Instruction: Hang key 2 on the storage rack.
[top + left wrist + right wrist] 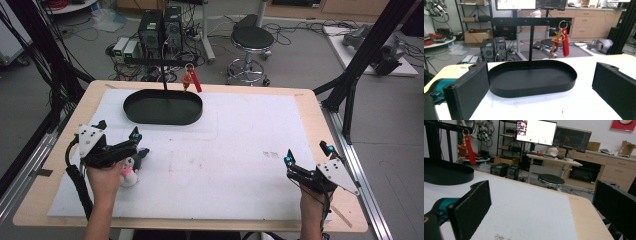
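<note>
With both grippers' jaws wide and empty, the left gripper (120,137) hovered just above the plush keychain (131,172) near the table's left edge, best gripped at its ring for hanging.

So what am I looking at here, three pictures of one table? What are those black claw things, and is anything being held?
One moment, three cameras. The high view looks down on the table: a person holds a hand-operated two-jaw gripper in each hand, the left gripper and the right gripper. The other two pictures come from cameras riding on those grippers, looking out between their black jaws. Both stand open and hold nothing. On the white mat sit a black oval tray with a hanging rack, a red-strapped keychain dangling from it, and a small plush toy beside the left hand.
</note>
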The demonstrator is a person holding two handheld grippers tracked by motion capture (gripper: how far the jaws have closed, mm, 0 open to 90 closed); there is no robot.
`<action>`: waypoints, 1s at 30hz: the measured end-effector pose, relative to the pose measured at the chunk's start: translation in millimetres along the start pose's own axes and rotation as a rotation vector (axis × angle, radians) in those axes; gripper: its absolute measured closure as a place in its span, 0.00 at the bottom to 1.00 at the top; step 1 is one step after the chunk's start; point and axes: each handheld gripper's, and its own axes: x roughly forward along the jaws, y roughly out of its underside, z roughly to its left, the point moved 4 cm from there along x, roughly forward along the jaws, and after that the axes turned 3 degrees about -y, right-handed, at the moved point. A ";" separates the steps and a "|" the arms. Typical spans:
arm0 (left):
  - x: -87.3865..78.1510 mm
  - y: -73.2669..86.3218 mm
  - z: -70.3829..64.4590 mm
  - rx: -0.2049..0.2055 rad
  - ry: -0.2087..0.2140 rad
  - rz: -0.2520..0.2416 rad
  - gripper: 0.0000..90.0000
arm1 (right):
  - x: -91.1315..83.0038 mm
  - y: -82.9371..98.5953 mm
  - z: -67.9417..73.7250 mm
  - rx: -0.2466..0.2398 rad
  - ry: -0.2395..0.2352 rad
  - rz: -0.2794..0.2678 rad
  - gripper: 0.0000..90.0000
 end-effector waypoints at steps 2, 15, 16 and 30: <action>-1.8 1.9 1.2 0.006 -0.002 0.016 0.02 | -0.1 0.0 0.1 -0.006 -0.001 0.001 0.01; -10.6 31.9 6.6 0.019 -0.012 0.153 0.02 | 0.1 -0.8 0.3 -0.011 -0.003 -0.003 0.01; -11.2 35.5 6.9 0.019 -0.013 0.160 0.02 | 0.2 -0.8 0.3 -0.011 -0.002 -0.003 0.01; -13.6 58.2 8.7 0.065 -0.070 0.284 0.02 | 0.6 -0.7 1.3 -0.010 -0.002 0.000 0.01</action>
